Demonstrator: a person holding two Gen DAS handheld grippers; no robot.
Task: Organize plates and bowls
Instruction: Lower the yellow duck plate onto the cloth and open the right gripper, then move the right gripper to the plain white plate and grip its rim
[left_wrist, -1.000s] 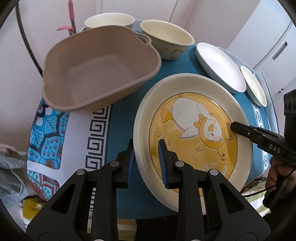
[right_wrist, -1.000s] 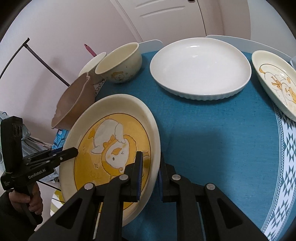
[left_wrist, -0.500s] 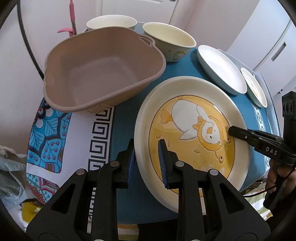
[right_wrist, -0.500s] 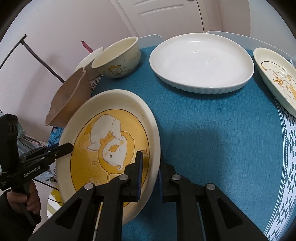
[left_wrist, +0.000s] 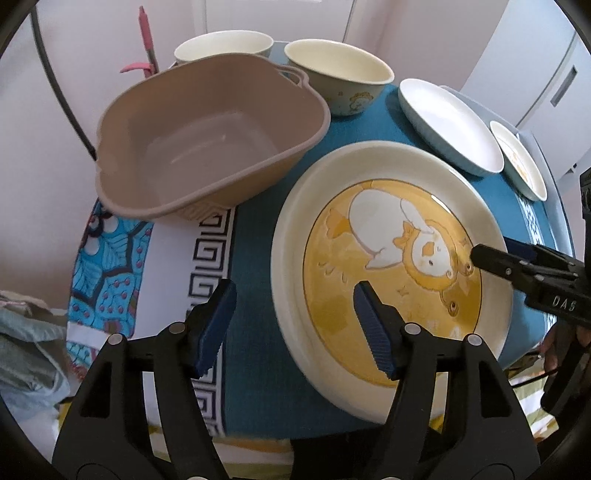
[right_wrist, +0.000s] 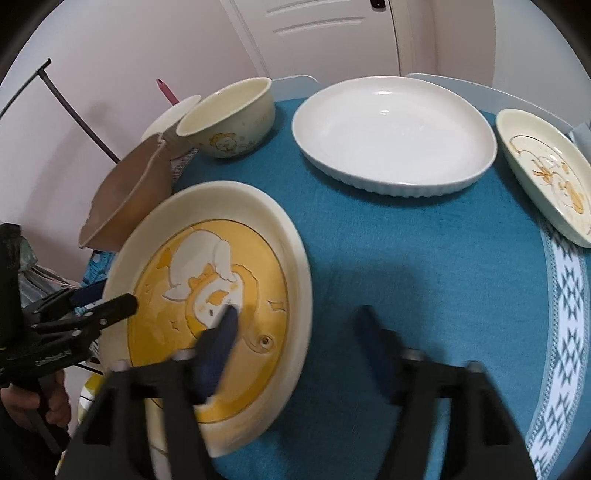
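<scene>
Both tools, left (left_wrist: 293, 314) and right (right_wrist: 299, 325), are opening, released from the round glossy plate's (left_wrist: 391, 258) rim. A smooth beige basin (left_wrist: 207, 147) stands beside it on the woven blue surface (right_wrist: 424, 266).

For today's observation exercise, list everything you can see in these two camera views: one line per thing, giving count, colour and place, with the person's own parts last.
Large plate: one, cream rim, yellow cartoon centre, near table edge, between both grippers.
Basin: one, beige plastic, empty, beside the large plate.
Bowls: two, cream, behind the basin.
White dish: one, white, ribbed side, far side of table.
Small plate: one, cream with yellow drawing, right of the white dish.
Tablecloth: one, teal with patterned borders.
Left gripper: black, blue pads, jaws opening, straddling the plate's rim.
Right gripper: black, jaws opening, straddling the opposite rim.
</scene>
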